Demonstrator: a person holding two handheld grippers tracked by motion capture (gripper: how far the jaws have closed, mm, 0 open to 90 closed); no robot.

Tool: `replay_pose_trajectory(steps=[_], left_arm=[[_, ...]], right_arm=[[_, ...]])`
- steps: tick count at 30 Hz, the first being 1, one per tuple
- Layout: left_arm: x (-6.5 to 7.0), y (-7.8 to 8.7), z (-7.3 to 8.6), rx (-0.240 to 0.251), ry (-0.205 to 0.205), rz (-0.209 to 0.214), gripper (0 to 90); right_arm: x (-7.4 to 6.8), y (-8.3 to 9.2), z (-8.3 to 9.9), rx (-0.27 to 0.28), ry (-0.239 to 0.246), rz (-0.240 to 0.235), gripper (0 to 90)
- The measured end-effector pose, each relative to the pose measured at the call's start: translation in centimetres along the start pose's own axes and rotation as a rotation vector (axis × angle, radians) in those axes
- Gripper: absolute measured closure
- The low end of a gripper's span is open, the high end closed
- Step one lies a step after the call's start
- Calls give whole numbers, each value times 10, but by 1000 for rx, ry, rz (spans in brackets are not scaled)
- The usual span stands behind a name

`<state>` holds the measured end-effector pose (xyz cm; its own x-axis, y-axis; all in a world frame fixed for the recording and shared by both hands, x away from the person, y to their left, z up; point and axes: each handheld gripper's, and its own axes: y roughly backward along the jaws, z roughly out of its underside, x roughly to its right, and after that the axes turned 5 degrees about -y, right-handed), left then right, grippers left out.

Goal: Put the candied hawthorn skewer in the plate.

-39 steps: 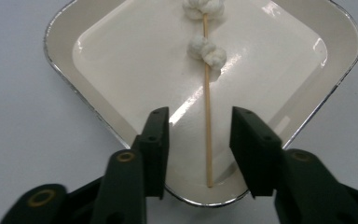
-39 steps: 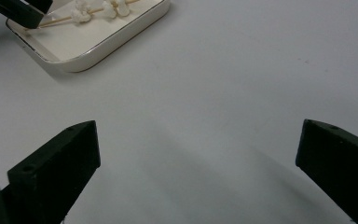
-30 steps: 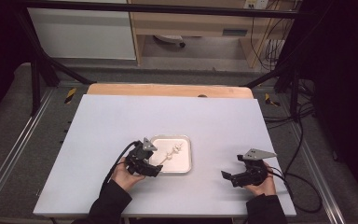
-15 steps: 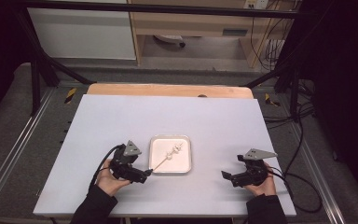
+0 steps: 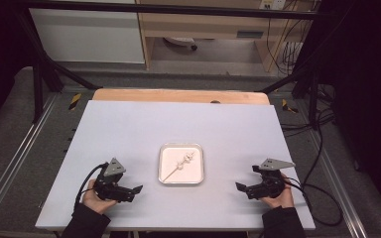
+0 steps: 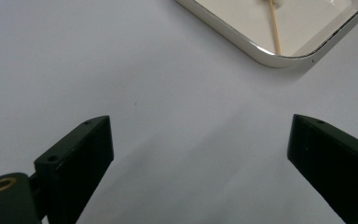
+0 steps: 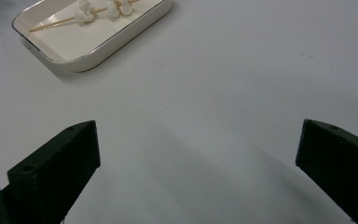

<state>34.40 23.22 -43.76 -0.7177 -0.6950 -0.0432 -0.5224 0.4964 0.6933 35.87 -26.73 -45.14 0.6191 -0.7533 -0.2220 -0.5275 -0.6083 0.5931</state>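
A small white tray (image 5: 164, 163) lies in the middle of the table, and in it rests a wooden skewer (image 5: 181, 165) threaded with white marshmallow pieces. My left gripper (image 5: 136, 193) sits low on the table to the tray's left, apart from it; its jaws have just been opening and now stand wide with nothing between them. In the left gripper view (image 6: 200, 154) the tray corner (image 6: 242, 39) and the skewer's bare end (image 6: 274, 28) lie ahead. My right gripper (image 5: 241, 190) rests open and empty right of the tray. The right gripper view (image 7: 198, 158) shows the tray (image 7: 102, 49) and skewer (image 7: 88, 14) at upper left.
The pale table top (image 5: 178, 124) has a wooden strip (image 5: 178, 95) along its far edge. Black frame bars and cables run along both sides. Each gripper's cable trails off by the person's hands near the front edge.
The left gripper has drawn back from over the tray to the left and down to the table. The skewer lies in the tray. The right gripper has kept still.
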Motion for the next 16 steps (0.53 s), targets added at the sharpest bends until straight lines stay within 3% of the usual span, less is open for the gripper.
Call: replay_pose_trajectory(steps=[5, 16], left_arm=[[-8, 4, 11, 20, 30, 4, 69], [-14, 5, 19, 21, 33, -4, 70]], right_arm=[[1, 0, 3, 1, -4, 2, 3], [1, 0, 7, -10, 0, 2, 3]])
